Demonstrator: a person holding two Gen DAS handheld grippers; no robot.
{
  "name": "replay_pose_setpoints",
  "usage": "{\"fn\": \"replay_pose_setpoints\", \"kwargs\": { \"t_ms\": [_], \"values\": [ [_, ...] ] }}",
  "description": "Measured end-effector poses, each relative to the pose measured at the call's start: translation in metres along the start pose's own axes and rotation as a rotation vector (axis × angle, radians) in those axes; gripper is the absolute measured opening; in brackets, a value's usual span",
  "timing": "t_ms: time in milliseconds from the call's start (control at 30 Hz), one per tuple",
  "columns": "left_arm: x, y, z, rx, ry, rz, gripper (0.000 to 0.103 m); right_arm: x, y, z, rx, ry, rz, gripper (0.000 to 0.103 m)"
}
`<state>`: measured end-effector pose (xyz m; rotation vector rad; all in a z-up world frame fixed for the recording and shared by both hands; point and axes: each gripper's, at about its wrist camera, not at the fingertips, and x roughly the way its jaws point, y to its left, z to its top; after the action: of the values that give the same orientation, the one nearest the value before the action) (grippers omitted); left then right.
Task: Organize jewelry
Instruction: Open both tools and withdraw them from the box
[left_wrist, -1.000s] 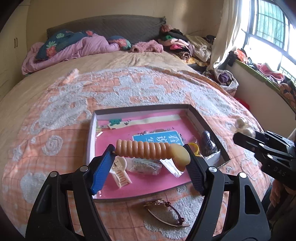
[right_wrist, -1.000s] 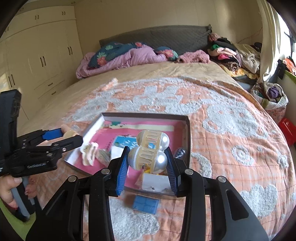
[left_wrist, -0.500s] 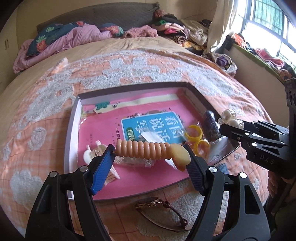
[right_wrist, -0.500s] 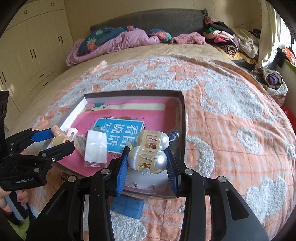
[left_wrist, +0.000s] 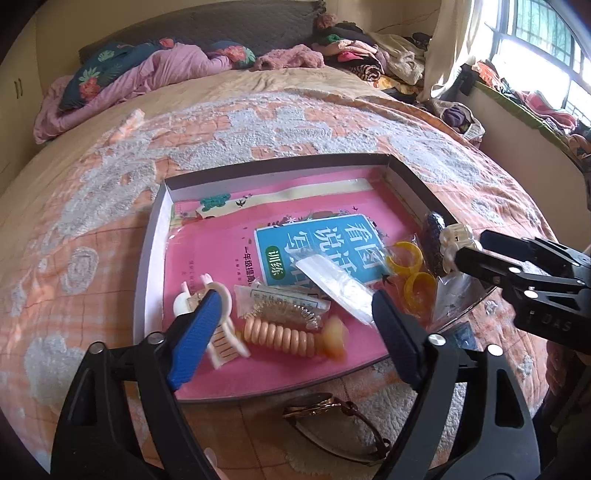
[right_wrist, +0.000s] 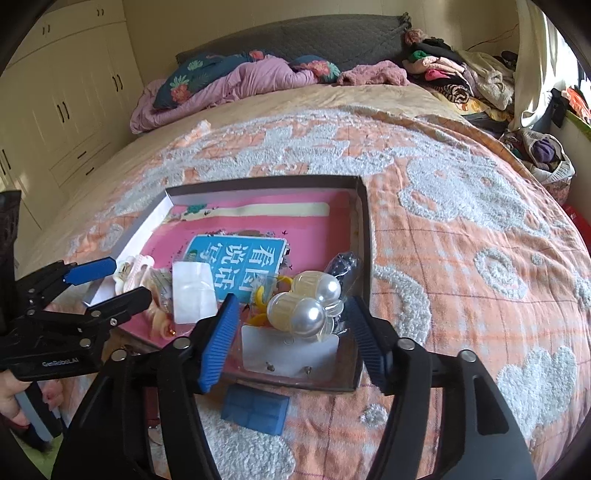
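One shallow box (left_wrist: 151, 236) lies on the orange-and-white bedspread (left_wrist: 258, 122), lined with one pink book cover that carries a blue label (left_wrist: 317, 243). The left gripper (left_wrist: 291, 332) hangs over the near edge of the box; its jaws have just been opening and now stand apart, with one peach spiral hair tie (left_wrist: 280, 338) lying loose on the pink lining between them, touched by neither pad, its wider end blurred. Just left of the hair tie is one white hair claw (left_wrist: 218, 332), partly hidden behind the blue left pad. Behind the hair tie lies one clear spiral tie in a packet (left_wrist: 284, 308), and to the right of that one small clear bag (left_wrist: 334, 282). Two yellow rings (left_wrist: 406, 258) sit further right, one nearer than the other. The right gripper (right_wrist: 291, 332) is over the box's near right corner; its jaws have also just been opening and now stand apart, and one clip with two large pearl beads (right_wrist: 303, 302) sits between them, free of both pads, above one white earring card (right_wrist: 288, 354). One dark beaded piece (right_wrist: 345, 267) lies against the right wall of the box. Outside the box, on the bedspread, are one blue square (right_wrist: 255, 408) and one pair of glasses (left_wrist: 332, 417).
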<state>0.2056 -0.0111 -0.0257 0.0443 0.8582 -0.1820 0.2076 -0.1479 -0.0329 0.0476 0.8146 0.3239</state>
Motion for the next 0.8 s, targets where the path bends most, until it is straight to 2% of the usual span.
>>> {"fn": "replay_pose_setpoints", "kwargs": {
  "t_ms": [67,167,267,600,800],
  "values": [
    [-0.002,0.000,0.000,-0.001,-0.004,0.002,0.077,-0.008,-0.001,0.000,0.007,-0.016,0.001,0.065],
    [-0.012,0.000,0.001,-0.005,-0.021,0.008,0.085,-0.022,-0.002,0.000,0.018,-0.043,0.003,0.072],
    [-0.021,0.001,0.001,-0.008,-0.037,0.011,0.086,-0.037,-0.001,-0.001,0.025,-0.072,0.007,0.077],
    [-0.049,0.001,-0.010,-0.015,-0.066,0.042,0.090,-0.070,0.007,-0.007,0.015,-0.117,0.026,0.082],
    [-0.054,0.005,-0.024,-0.029,-0.051,0.052,0.090,-0.074,0.013,-0.019,0.007,-0.103,0.038,0.082]
  ]
}}
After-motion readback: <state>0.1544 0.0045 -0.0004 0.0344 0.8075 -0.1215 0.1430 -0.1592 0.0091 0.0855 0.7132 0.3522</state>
